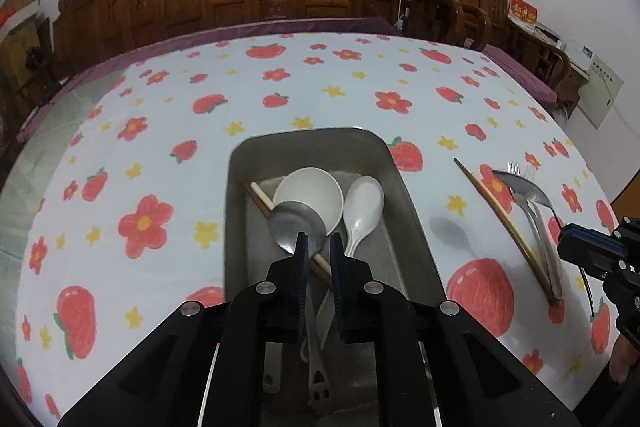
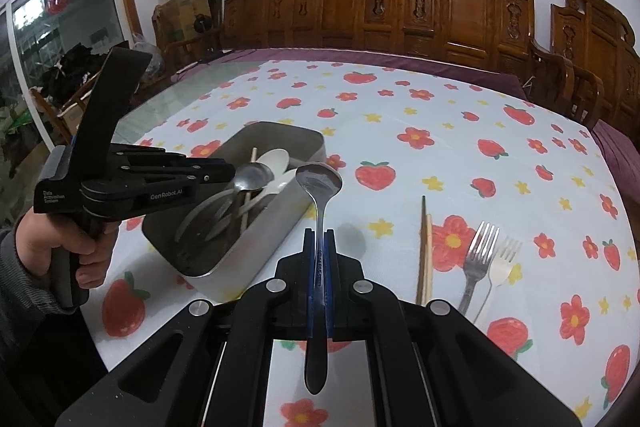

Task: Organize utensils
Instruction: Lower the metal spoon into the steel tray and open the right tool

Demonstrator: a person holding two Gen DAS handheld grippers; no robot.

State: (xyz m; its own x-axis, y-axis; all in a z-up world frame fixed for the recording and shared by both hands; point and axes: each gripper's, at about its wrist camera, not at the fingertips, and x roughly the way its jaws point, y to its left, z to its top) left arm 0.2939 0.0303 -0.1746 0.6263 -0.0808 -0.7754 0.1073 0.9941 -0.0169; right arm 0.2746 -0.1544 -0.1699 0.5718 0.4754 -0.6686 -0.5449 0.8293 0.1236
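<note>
The right claw (image 2: 319, 239) is clamped on the handle of a steel spoon (image 2: 319, 183), its bowl raised over the near rim of the metal tray (image 2: 280, 203). The left claw (image 1: 319, 247), gripped by a person's hand (image 2: 60, 239), hangs over the tray with its fingers slightly apart; the handle of a second steel spoon (image 1: 296, 223) passes between them, and whether the pads press on it cannot be told. Inside the tray lie that spoon, two white spoons (image 1: 310, 193) and one wooden chopstick (image 1: 262, 203), with further handles crossing beneath them. On the worktop (image 1: 160, 131), covered by a cloth printed with strawberries and flowers, to the right of the tray and apart from it, lie what look like two chopsticks (image 2: 425, 251) side by side and two forks: one steel fork (image 2: 478, 259) and one white fork (image 2: 502, 267), just beside each other.
</note>
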